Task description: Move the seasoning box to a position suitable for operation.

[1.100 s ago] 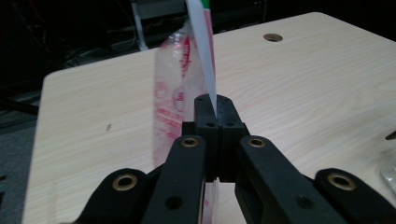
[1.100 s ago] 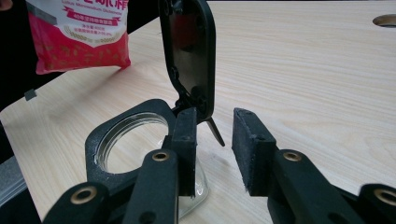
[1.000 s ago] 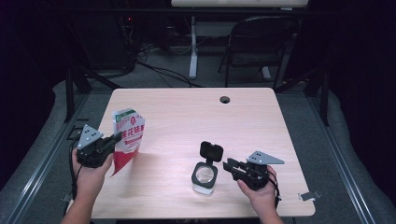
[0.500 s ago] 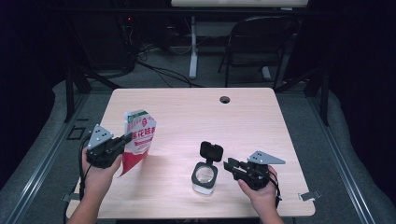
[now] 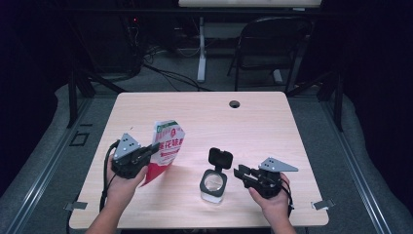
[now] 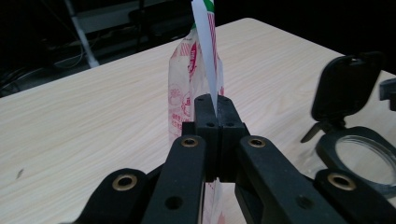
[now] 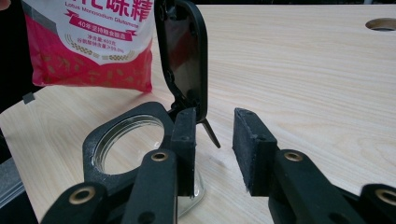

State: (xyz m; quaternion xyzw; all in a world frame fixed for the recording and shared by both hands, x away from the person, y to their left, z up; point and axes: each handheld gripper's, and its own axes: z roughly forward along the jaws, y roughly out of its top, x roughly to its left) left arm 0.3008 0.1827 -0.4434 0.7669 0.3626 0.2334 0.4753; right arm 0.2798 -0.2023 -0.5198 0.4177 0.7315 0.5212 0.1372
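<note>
Currently my left gripper (image 5: 146,157) is pinching the pouch's (image 5: 167,146) edge, holding it upright above the table (image 5: 272,122), left of the jar (image 5: 213,184). My right gripper (image 5: 242,173) is spread, empty, just beside the jar's flipped-up lid (image 5: 220,158).

We see a pale wooden table (image 5: 272,122) with a cable hole (image 5: 234,104). On it, just beyond the right gripper's fingertips, stands a clear jar (image 5: 213,185), lid (image 5: 220,158) apparently hinged open.
</note>
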